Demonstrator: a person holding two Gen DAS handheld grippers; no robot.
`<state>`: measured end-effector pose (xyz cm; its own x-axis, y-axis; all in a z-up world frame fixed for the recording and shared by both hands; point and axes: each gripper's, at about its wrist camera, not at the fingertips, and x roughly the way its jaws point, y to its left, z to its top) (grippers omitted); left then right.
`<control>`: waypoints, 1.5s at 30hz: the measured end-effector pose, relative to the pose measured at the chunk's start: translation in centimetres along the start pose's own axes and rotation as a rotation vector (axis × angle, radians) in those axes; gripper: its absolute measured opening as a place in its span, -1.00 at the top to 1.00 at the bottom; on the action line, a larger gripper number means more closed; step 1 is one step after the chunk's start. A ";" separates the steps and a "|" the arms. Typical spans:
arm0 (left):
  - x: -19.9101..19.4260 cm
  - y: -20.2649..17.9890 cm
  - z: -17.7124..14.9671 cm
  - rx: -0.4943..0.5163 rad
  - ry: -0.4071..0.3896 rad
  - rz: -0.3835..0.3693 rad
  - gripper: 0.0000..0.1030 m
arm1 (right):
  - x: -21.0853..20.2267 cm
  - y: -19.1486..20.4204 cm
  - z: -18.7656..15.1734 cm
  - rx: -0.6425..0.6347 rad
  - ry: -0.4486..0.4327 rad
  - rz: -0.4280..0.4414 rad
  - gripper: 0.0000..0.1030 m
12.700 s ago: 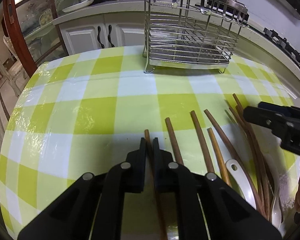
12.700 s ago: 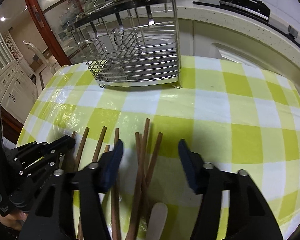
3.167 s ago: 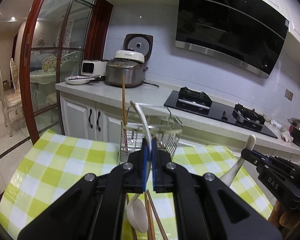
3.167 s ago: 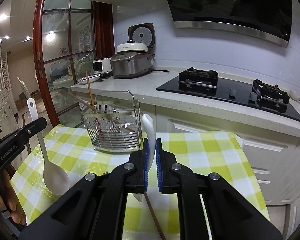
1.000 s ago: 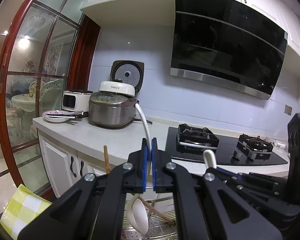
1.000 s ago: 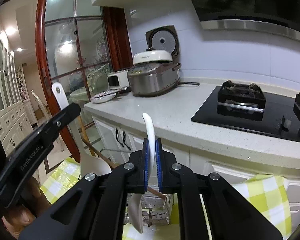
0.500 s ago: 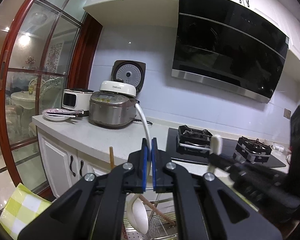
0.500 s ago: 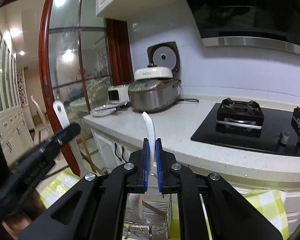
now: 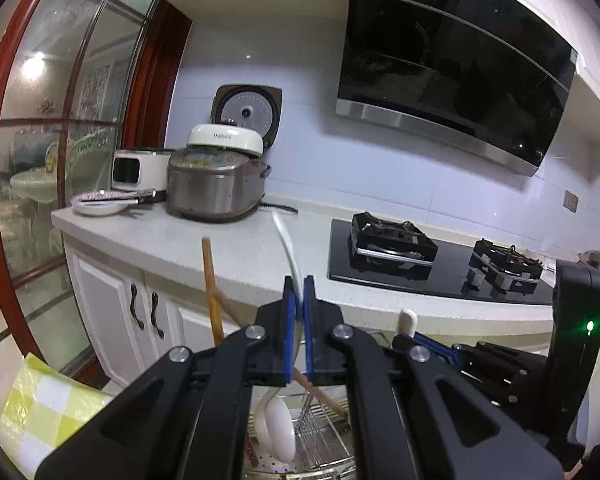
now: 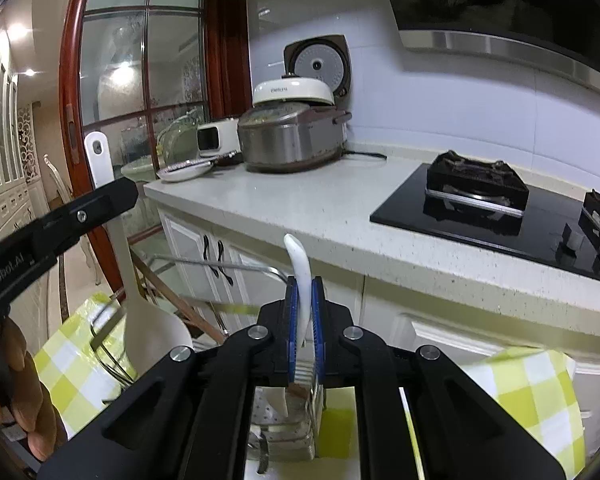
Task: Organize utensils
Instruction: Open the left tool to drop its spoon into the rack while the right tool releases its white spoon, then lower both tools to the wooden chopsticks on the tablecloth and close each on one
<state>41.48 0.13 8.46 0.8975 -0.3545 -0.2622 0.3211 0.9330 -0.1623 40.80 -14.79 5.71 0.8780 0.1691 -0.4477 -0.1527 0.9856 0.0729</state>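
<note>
- Left hand-held gripper (image 9: 297,300): jaws nearly shut, pinching the thin handle of a white spoon (image 9: 278,428). The bowl hangs directly below the jaws, and has sunk lower than half a second ago into the wire utensil rack (image 9: 324,432).
- Right hand-held gripper (image 10: 305,308): jaws closed on the handle of a second white spoon (image 10: 300,276). Its lower end now reaches below the jaws to the perforated floor of the rack (image 10: 284,420), where a second ago it hung above the rim.
- Just beyond the left hand-held gripper's fingertips: wooden chopsticks (image 9: 210,280) already stand slanted in the rack, one upright and one leaning across under the jaws.
- In the right wrist view, the left hand-held gripper (image 10: 116,200) lies to the left, its spoon's bowl (image 10: 156,340) at the rack's rim (image 10: 220,266).
- Reading: both spoons have passed from carrying to lowering. Release into the rack appears the step in hand. Neither grip has opened yet.
- Below and to the sides: the yellow checked cloth (image 10: 540,400) of the bench shows at the frame edges. Whether utensils remain on it cannot be told.
- Far, ahead of both hand-held grippers: the kitchen counter (image 9: 172,240) with a rice cooker (image 9: 216,184) and a gas hob (image 9: 396,240).
</note>
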 end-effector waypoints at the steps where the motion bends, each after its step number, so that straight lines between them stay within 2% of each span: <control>1: 0.1 0.1 -0.1 0.001 0.004 0.000 0.87 | 0.1 -0.1 -0.3 0.001 0.007 -0.006 0.81; 3: 0.1 0.2 -0.3 0.000 0.011 0.000 0.83 | 0.0 -0.1 -0.6 -0.008 -0.001 -0.014 0.81; 5: 0.1 0.4 -0.3 -0.013 0.020 -0.001 0.65 | -0.2 -0.1 -0.7 -0.009 0.000 -0.012 0.80; 7: -0.2 0.5 -0.3 -0.024 0.014 0.004 0.37 | -0.4 -0.3 -0.8 -0.006 0.002 -0.010 0.79; 8: -0.4 0.5 -0.3 -0.027 0.010 0.002 0.37 | -0.5 -0.4 -0.8 -0.003 0.006 -0.009 0.75; 10: -0.6 0.4 0.0 -0.024 0.007 0.011 0.34 | -0.4 -0.5 -0.9 0.001 0.018 -0.006 0.44; 12: -0.9 0.4 0.2 -0.029 0.001 0.011 0.30 | -0.6 -0.6 -1.0 0.000 0.014 -0.011 0.21; 13: -1.2 0.4 0.3 -0.030 -0.004 0.010 0.29 | -0.8 -0.7 -1.1 -0.002 0.010 -0.018 0.16; 16: -2.0 0.2 0.8 -0.031 -0.017 0.012 0.20 | -1.4 -1.1 -1.3 0.007 0.011 -0.024 0.15; 21: -3.6 -0.6 1.4 -0.024 -0.028 0.011 0.19 | -3.2 -2.5 -2.3 0.043 0.039 -0.037 0.12; 24: -5.0 -1.3 1.0 -0.007 -0.020 0.020 0.19 | -4.8 -3.1 -3.5 0.050 0.041 -0.025 -0.03; 29: -7.6 -1.7 -0.4 -0.016 0.011 0.034 0.19 | -7.2 -3.9 -5.5 0.051 0.074 -0.046 -0.03; 34: -9.8 -2.0 -3.3 -0.040 0.082 0.057 0.19 | -9.5 -4.8 -7.8 0.073 0.113 -0.060 -0.03; 41: -10.6 -1.4 -9.5 -0.101 0.286 0.115 0.19 | -10.8 -5.0 -12.1 0.078 0.224 -0.058 -0.03; 45: -10.1 -1.0 -13.2 -0.123 0.408 0.146 0.20 | -10.2 -4.3 -14.8 0.045 0.334 -0.047 -0.03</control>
<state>28.10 1.97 -1.30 0.7302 -0.2378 -0.6405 0.1396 0.9696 -0.2009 25.79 -20.81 -3.21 0.6853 0.1200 -0.7183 -0.0886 0.9927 0.0813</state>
